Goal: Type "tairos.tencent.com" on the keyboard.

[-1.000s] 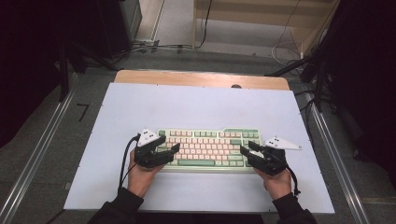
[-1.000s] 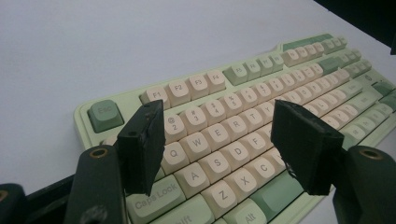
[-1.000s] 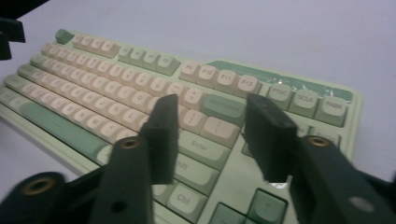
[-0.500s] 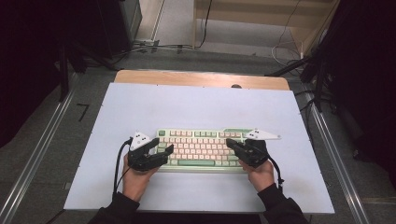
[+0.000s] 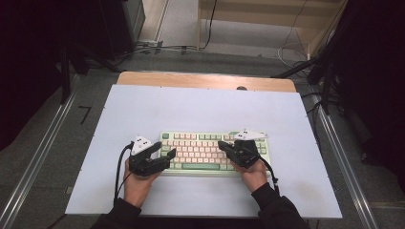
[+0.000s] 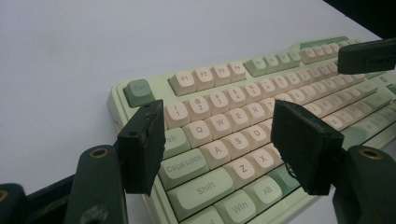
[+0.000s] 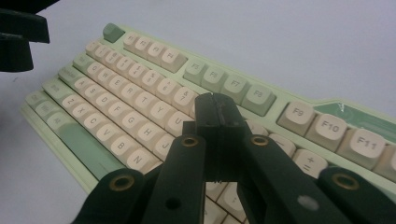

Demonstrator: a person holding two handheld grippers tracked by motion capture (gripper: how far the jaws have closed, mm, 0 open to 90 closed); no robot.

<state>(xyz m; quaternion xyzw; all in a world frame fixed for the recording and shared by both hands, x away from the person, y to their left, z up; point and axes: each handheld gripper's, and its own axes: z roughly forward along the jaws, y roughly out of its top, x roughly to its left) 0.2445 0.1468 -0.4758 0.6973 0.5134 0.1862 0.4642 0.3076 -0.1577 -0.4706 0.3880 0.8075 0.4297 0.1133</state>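
Note:
A pale green keyboard [image 5: 200,149] with cream keys lies on the white tabletop [image 5: 200,109], near the front. My left gripper [image 5: 168,158] is at its left end, open, with both pads apart above the Tab-to-X keys [image 6: 219,149] and nothing between them. My right gripper [image 5: 222,144] is shut, its pads pressed together with nothing between them, and it points left over the keyboard's right half. In the right gripper view the closed tips [image 7: 215,103] stand just above the upper key rows [image 7: 140,70]. Whether they touch a key I cannot tell.
A wooden strip [image 5: 205,80] borders the table's far edge. Metal rails [image 5: 43,157] run along both sides, and cables [image 5: 157,47] lie on the floor behind. Bare tabletop surrounds the keyboard.
The right gripper has moved left from the keyboard's right end to over its keys, and its jaws have closed. The left gripper has barely shifted.

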